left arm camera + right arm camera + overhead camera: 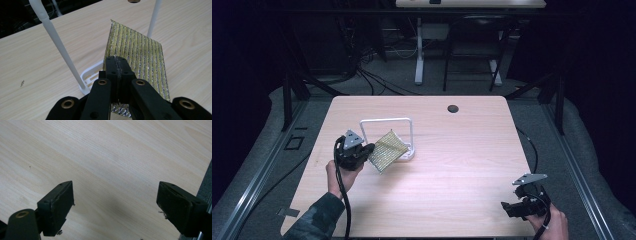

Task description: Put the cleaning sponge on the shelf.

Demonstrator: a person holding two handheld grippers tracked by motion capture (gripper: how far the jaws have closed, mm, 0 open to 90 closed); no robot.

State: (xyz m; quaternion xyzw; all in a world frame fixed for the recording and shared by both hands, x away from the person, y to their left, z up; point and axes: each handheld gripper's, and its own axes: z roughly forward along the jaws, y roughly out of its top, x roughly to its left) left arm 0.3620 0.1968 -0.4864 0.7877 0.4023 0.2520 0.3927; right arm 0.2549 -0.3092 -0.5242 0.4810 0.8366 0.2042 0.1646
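Left claw (362, 150): clamped flat on the near edge of a gold-and-silver striped cloth (387, 150), held tilted above the worktop (462, 150) just in front of a white wire rack (387, 125), whose base tray lies at about 3 o'clock from the claw and whose top bar runs at 12 o'clock. Right claw (115, 205): spread wide, holding nothing, parked over bare wood at 4 o'clock, well apart from the cloth. Handling note, as a judgement: best raised until the free edge clears the top bar, then carried over and lowered evenly with the grip kept firm, avoiding a snag on either upright or a tipped rack.
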